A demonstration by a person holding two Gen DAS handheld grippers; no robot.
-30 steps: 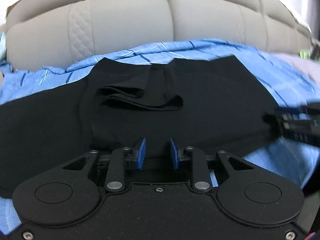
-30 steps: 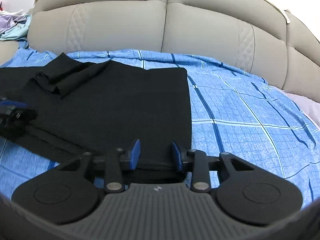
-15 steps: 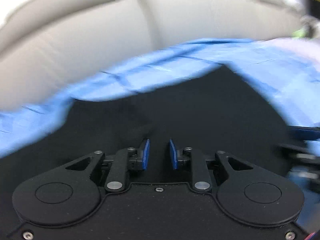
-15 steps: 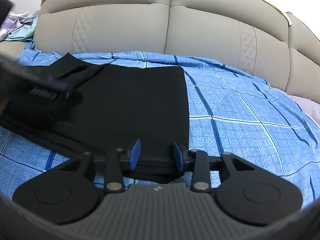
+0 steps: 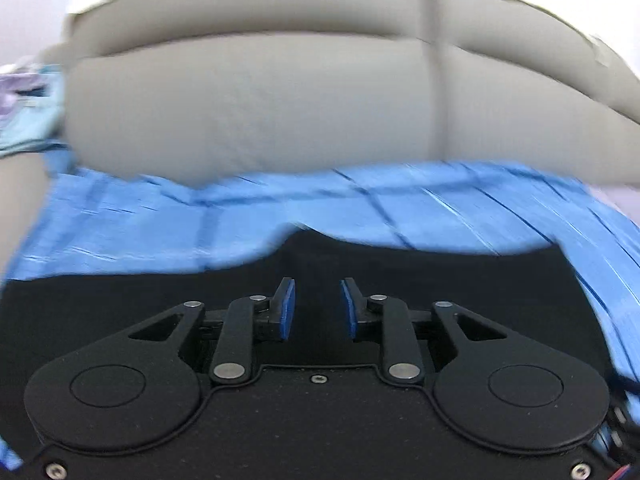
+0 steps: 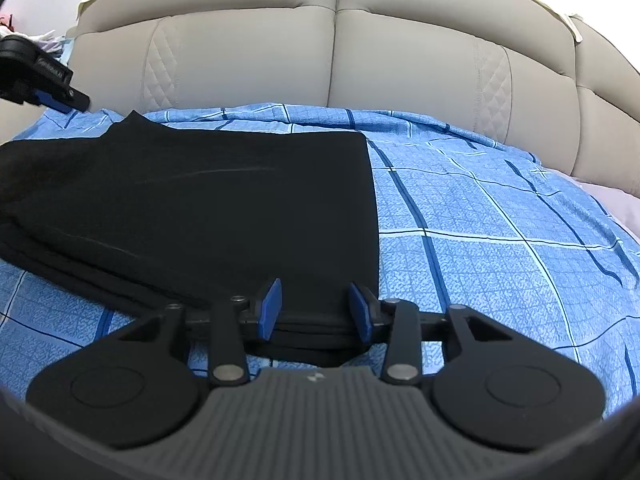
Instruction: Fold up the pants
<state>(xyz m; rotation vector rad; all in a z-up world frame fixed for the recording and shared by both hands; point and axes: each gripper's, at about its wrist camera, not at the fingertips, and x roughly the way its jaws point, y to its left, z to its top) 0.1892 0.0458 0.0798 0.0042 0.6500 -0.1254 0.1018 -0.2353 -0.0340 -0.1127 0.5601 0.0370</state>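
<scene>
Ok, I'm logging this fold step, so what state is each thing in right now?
Black fabric pants: lying flat on the blue checked bedsheet, layered at the near edge.
Left hand-held gripper: open, empty, above the pants.
Right hand-held gripper: open, straddling the pants' near edge.

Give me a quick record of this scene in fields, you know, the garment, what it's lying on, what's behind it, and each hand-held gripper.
garment: black pants, lying flat in layers
surface: blue checked sheet
backdrop: beige padded headboard
left hand-held gripper: open, nothing between its fingers, raised over the pants' far edge
right hand-held gripper: open, low at the pants' near edge, holding nothing
view quality: left wrist view blurred
</scene>
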